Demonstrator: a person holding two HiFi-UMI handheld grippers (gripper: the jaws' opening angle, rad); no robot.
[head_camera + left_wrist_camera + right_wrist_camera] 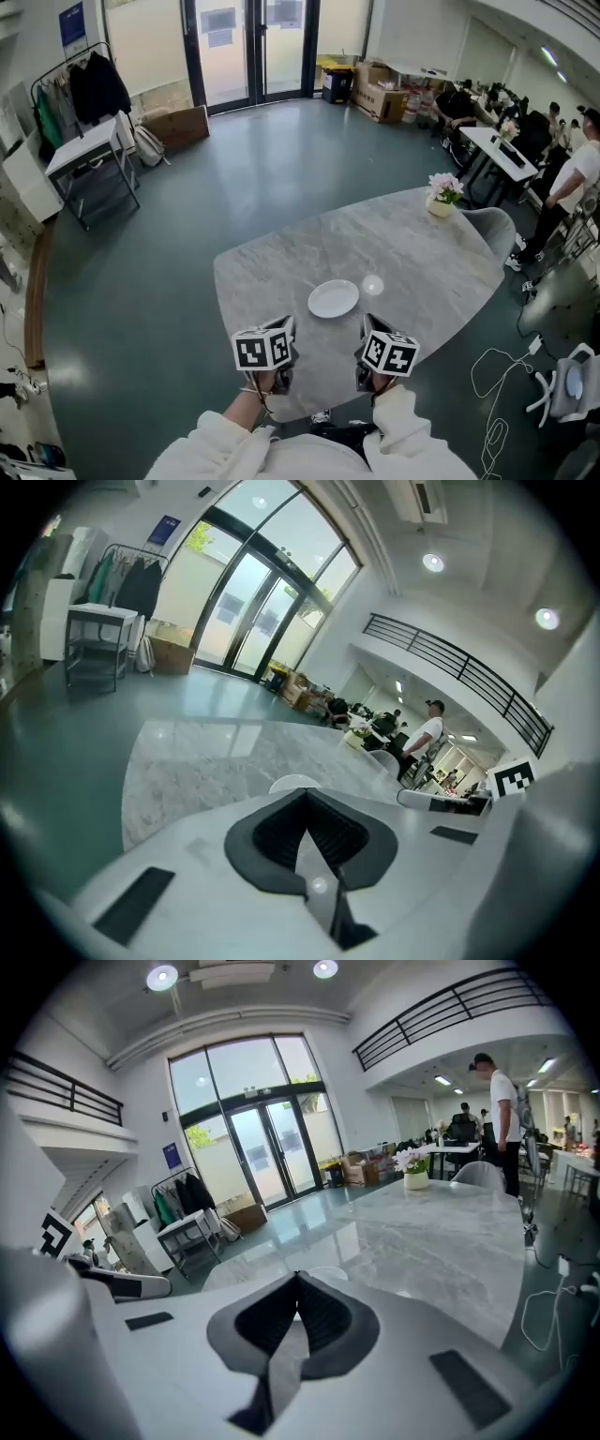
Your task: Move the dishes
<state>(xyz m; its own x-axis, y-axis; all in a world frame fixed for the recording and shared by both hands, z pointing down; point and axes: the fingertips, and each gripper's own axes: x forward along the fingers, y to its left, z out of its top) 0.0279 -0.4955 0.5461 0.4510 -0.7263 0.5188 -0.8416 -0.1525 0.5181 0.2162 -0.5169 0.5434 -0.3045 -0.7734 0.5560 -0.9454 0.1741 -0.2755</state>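
The round white ceramic plate (333, 299) lay flat on the large grey marble-patterned table (281, 262), near the edge closest to the person and about in the middle of that edge. Both grippers hung above this near edge, not touching the plate, one at each side of it and a little behind it. The left gripper (304, 799) had its two dark ribbed jaws pressed fully together, and nothing was between them; in the left gripper view the rim of the plate was seen just over their tips. The right gripper (298, 1281) was the same: its jaws met in one line and it carried nothing. The person's white sleeves (225, 441) showed behind the marker cubes. At the far right edge of the table stood a small cream pot of pink flowers (442, 195), well apart from the plate, with a grey chair (494, 227) just beside that edge.
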